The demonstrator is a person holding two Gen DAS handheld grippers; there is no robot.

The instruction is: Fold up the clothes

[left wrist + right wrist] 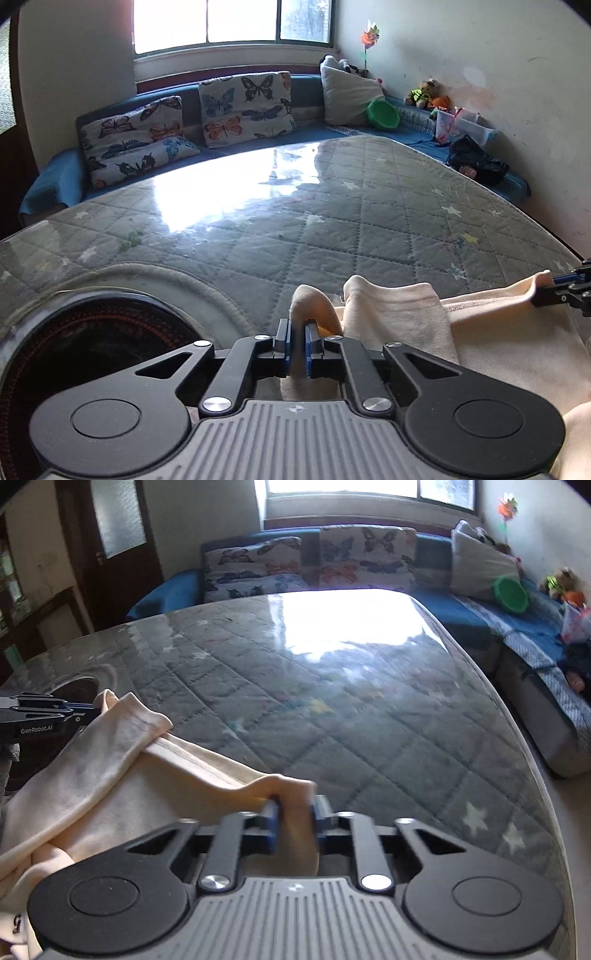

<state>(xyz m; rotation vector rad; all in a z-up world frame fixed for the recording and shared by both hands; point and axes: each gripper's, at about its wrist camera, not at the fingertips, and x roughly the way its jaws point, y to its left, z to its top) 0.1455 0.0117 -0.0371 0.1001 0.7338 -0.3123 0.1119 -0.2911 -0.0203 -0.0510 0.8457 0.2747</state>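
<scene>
Cream soft cotton garment (491,332) lies bunched at the near edge of the grey quilted star-print table cover (295,221), its held edge strung crosswise between both claws

Left gripper (297,334) and right gripper (295,812) each pinch a fold of it, jaws nearly closed on cloth. Right view shows the sleeve (125,731) draped over the hem; left view shows a round black burner (92,350) beside the cloth

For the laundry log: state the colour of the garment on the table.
Pale cream, plain; the garment shows best in the right wrist view.
</scene>
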